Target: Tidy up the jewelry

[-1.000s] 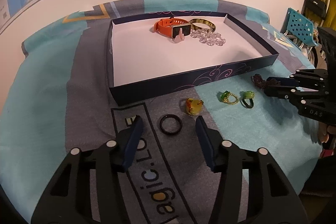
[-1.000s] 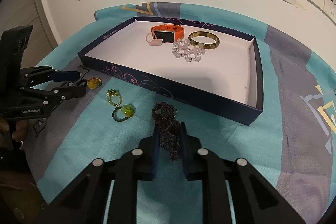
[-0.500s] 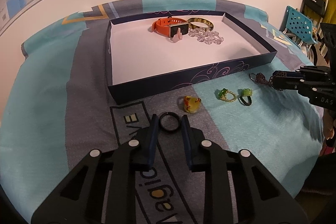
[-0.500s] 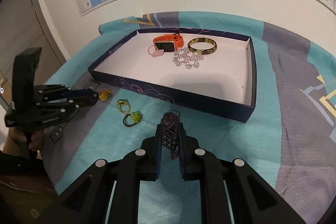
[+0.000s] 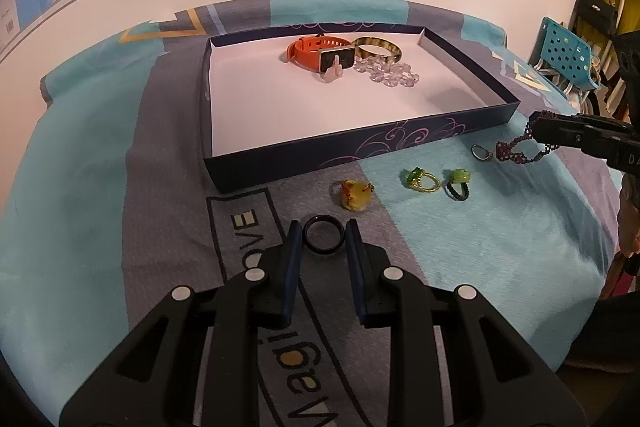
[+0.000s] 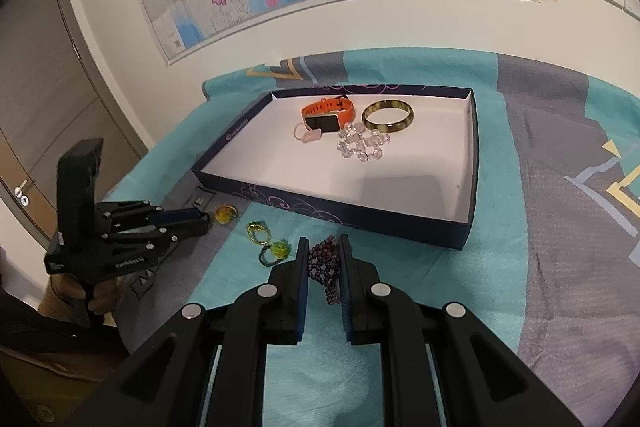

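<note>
Beaded bracelet [image 6: 325,269] hangs clamped in right gripper [image 6: 324,263]; left gripper [image 5: 323,241] pinches black ring [image 5: 323,236]; either could slip loose.

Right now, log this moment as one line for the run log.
left gripper: shut on black ring | right gripper: shut on purple bead bracelet, lifted | box: watch, bangle, crystal beads | cloth: three rings

Right gripper [image 6: 323,259] jaws clamp beaded bracelet [image 6: 323,269] near box [image 6: 468,227].
</note>
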The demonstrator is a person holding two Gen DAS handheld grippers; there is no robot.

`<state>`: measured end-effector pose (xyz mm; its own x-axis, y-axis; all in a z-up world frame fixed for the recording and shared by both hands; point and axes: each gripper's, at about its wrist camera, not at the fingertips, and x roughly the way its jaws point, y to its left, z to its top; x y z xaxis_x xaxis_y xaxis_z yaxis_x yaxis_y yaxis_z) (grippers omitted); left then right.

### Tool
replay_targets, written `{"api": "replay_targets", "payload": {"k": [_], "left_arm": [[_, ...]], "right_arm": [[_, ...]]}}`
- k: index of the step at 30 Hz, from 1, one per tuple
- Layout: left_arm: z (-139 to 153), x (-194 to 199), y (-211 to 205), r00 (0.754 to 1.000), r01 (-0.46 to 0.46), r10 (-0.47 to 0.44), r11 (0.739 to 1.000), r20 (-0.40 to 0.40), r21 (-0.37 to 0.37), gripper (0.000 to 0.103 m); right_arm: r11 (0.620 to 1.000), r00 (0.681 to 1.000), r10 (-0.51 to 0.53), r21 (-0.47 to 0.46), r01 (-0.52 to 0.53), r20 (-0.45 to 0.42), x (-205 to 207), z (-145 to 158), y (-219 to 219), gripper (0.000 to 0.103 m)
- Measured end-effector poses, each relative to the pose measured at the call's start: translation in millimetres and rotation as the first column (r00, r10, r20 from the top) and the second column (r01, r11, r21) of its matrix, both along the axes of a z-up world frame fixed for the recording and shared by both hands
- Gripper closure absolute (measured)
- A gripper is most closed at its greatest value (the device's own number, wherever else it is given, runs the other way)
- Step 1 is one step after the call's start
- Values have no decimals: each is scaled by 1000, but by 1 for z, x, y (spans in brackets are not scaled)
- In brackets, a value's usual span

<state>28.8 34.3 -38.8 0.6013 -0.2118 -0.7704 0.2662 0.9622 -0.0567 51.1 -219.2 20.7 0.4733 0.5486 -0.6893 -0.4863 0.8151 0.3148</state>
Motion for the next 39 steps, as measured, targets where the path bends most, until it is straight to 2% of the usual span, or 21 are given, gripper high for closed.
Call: {"api": "replay_targets", "payload": {"k": [11,39], "left_arm": [[4,-4,0,1000,5,-4,1000,10,-20,80],[40,-2,-12,993,52,-46,997,104,-53,80]], "right_arm": [[998,1000,3,58,-3,-9,3,5,-6,91],[998,999,15,66,-18,48,12,22,2,91]]}}
